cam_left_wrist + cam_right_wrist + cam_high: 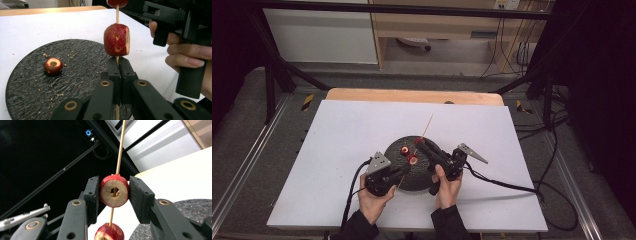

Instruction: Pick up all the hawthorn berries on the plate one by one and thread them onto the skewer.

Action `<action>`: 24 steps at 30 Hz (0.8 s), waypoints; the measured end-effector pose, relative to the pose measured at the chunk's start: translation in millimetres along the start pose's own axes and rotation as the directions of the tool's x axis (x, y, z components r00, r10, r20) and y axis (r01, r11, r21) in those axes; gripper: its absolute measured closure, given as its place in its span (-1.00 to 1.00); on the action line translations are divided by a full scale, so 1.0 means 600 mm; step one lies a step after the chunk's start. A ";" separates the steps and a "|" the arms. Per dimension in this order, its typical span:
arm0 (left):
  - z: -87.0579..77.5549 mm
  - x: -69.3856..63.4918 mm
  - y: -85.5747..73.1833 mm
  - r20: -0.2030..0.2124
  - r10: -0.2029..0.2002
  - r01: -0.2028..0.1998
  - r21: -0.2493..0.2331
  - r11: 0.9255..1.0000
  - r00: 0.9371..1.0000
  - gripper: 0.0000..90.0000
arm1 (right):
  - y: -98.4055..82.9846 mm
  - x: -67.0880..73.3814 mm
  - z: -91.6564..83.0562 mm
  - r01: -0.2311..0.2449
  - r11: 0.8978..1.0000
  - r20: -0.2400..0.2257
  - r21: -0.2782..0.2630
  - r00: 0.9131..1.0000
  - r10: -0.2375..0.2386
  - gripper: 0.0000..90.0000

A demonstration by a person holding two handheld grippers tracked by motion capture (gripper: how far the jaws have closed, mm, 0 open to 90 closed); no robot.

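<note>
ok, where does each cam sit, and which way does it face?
High view: above the person's side, looking forward and down at the table; forearms, both hands.
Left gripper view: along jaws shut on the skewer, toward the plate; other hand's fingers.
Right gripper view: upward along jaws clamping the upper fruit ring.
Shared: skewer, lower fruit ring.

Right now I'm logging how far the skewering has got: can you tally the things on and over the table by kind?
Cored red fruit pieces: 3 (one on the skewer clamped in the right gripper, one on the skewer just above the left gripper, one loose on the plate)
Thin wooden skewer: 1
Round black textured plate: 1
Total: 5
</note>
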State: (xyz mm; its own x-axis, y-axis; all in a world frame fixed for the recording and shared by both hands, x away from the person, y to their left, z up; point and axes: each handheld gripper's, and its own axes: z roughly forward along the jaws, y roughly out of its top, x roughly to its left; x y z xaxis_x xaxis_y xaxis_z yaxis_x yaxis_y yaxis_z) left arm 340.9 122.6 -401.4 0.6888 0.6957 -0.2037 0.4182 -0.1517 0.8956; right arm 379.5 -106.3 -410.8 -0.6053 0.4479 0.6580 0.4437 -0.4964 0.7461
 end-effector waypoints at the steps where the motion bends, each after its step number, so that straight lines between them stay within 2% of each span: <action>1: 0.000 0.000 0.000 0.000 0.002 -0.002 0.004 1.000 1.000 0.97 | -0.002 0.000 0.000 0.004 1.000 0.003 0.004 1.000 -0.004 0.37; 8: 0.000 0.005 -0.006 0.006 0.002 -0.002 0.016 1.000 1.000 0.97 | -0.004 -0.001 0.000 0.014 0.999 0.017 0.048 1.000 -0.015 0.35; 11: -0.003 0.011 -0.008 0.004 0.005 -0.005 0.022 1.000 1.000 0.97 | -0.001 -0.003 0.000 0.029 0.996 0.026 0.080 0.999 -0.031 0.19; 16: -0.016 0.028 -0.016 0.000 0.004 -0.004 0.044 0.999 1.000 0.97 | 0.016 -0.002 -0.010 0.095 0.985 0.057 0.144 0.993 -0.104 -0.09; 19: -0.024 0.039 -0.022 -0.006 0.008 -0.007 0.059 0.998 1.000 0.97 | 0.025 -0.004 -0.014 0.132 0.970 0.079 0.204 0.985 -0.151 -0.28; 20: -0.026 0.042 -0.023 -0.006 0.014 -0.013 0.065 0.998 1.000 0.97 | 0.027 -0.006 -0.015 0.158 0.960 0.083 0.232 0.980 -0.181 -0.37; 21: -0.029 0.044 -0.024 -0.006 0.017 -0.017 0.071 0.997 1.000 0.97 | 0.028 -0.007 -0.015 0.165 0.954 0.086 0.249 0.978 -0.192 -0.43; 24: -0.038 0.052 -0.029 -0.007 0.027 -0.027 0.084 0.996 1.000 0.97 | 0.030 -0.011 -0.017 0.204 0.925 0.096 0.320 0.964 -0.246 -0.63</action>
State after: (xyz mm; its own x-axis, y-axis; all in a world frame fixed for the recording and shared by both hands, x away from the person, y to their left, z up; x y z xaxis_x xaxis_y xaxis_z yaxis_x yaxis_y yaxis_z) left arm 341.6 163.1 -414.0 0.6961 0.6959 -0.1765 0.4479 -0.2288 0.8643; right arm 384.6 -125.7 -402.9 -0.6296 0.6258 0.4604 0.4984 -0.1294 0.8573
